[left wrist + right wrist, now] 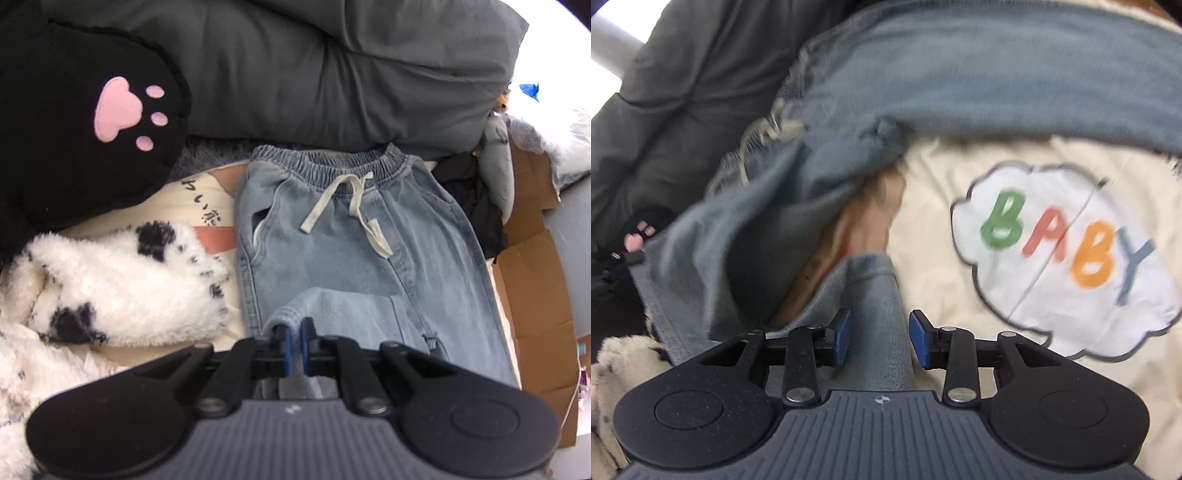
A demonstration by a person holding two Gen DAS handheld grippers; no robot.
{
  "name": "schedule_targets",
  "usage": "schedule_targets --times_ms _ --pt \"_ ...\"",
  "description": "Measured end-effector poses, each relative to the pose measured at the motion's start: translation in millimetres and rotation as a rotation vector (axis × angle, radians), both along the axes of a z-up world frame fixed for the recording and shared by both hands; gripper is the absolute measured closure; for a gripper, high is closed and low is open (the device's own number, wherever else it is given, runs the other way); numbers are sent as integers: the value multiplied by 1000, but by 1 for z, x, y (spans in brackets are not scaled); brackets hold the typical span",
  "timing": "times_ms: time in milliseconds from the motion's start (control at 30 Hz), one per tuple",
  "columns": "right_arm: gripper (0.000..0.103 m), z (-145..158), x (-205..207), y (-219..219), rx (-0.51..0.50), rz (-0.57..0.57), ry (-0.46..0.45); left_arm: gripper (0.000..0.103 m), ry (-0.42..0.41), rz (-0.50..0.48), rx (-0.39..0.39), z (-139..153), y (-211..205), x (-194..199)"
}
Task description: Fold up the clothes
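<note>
Jeans of pale blue denim are laid flat at the centre of the left wrist view, their gathered elastic waistband toward the top of the frame and a cream drawstring hanging loose below it. A hem is folded up at the lower centre and is pinched there by the left gripper, whose blue pads are pressed together on the cloth. Only this view shows the garment whole; in the right wrist view the jeans are seen blurred and bunched (a frayed edge is visible at the upper left), with a narrow strip of denim running down between the fingers of the right gripper. Those jaws stand apart, with the pads clear of the strip. Both tools are pitched steeply downward at the bed. A cream sheet with a white cloud patch lettered "BABY" is shown only at the right of the right view. A fluffy white blanket with black spots lies at the left of the left view, a black paw-print cushion above it, a grey quilted duvet across the top, and cardboard at the right edge.
</note>
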State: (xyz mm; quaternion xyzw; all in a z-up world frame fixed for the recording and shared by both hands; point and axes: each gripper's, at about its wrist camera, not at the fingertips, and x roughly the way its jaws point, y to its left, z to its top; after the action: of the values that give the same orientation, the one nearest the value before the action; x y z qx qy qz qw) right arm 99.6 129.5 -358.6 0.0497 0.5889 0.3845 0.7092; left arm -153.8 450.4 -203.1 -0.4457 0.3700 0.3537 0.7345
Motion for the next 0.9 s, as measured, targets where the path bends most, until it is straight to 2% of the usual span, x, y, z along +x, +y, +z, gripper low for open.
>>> schedule_targets --times_ms 67,167,400,567,667,800,900 --pt "67 -8 -4 4 -1 17 29 97 5 -6 3 1 -2 1" --pt "100 -9 -11 3 6 41 19 97 9 -17 1 0 -4 4" --pt "100 22 -10 -27 -21 -9 -22 97 12 -52 -14 -1 -13 11" --pt "100 54 -3 -71 -111 -81 -62 97 16 -119 -47 2 -28 18" --pt "100 73 0 -108 -174 -142 -82 96 5 -171 -94 4 -46 25" --pt "100 97 2 -154 -219 -225 -103 96 -15 -257 -108 4 -80 36" --pt "100 115 4 -174 -257 -235 -143 96 -33 -295 -136 2 -103 44"
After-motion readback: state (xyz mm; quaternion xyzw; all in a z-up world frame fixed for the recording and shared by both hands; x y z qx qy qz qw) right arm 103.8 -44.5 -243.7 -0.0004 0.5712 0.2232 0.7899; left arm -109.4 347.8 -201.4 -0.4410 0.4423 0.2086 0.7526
